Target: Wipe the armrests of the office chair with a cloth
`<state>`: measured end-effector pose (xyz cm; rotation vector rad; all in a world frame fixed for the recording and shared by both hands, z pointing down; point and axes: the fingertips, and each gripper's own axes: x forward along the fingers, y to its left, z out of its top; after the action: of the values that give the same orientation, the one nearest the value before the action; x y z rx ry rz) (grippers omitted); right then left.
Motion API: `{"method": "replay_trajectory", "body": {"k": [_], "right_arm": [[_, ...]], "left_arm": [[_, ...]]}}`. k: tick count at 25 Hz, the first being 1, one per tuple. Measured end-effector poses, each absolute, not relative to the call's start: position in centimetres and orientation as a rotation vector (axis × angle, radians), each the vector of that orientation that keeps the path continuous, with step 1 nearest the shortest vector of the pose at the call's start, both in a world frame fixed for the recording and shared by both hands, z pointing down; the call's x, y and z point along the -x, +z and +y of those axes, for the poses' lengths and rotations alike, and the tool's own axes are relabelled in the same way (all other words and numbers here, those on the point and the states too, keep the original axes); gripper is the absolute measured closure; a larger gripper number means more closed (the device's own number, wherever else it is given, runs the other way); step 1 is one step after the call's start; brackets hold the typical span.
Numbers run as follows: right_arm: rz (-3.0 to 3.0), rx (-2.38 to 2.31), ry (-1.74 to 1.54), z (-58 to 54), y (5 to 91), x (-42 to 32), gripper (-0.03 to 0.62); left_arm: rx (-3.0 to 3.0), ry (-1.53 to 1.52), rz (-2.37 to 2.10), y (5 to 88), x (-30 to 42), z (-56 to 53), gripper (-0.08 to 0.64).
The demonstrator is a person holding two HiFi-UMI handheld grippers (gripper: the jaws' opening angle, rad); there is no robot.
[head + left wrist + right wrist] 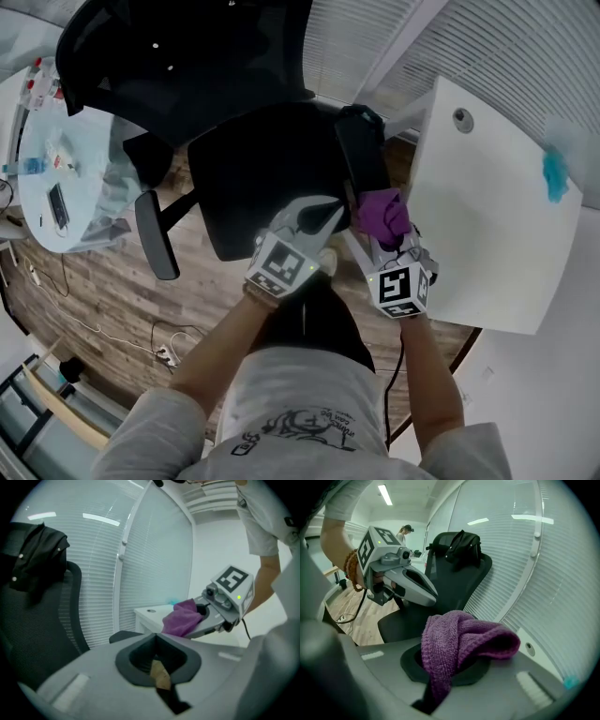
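Fingers of forward-pointing right gripper (367, 225) clamp cloth (459, 639).

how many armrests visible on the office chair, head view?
2. One armrest on the left side of the seat in the head view. The other armrest on its right side, beside the white table, with the right tool holding the purple cloth at its near end.

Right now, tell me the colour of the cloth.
The cloth is purple; the right gripper view shows it best.
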<state>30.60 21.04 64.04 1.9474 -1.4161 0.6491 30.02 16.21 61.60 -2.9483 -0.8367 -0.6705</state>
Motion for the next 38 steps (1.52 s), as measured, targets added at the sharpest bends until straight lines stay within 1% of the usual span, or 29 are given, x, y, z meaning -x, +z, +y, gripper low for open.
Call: {"method": "replay_trajectory", "body": {"k": [5,11,19,38], "right_arm": [[-1.405,-1.867,0.745,20.9,67.8,-31.2,0.561],[-1.382,-1.808,0.830,21.3,70.6,-32.1,0.561],[-1.396,-1.783,0.814,19.6,70.9,-33.5,0.561],[-1.462,-1.762,0.754,11.1,71.9,-40.7,0.561]], "left_arm": [[2.948,-0.726,-0.854,64.6,-31.0,16.0,0.557],[2.939,-0.745,-0.872,65.9,-31.7,15.9,0.557],[2.944,-0.747,-0.855,66.5,-31.6,14.9,0.557],[2.950,-0.772,-0.829,66.7,-30.6,14.3,0.557]]}}
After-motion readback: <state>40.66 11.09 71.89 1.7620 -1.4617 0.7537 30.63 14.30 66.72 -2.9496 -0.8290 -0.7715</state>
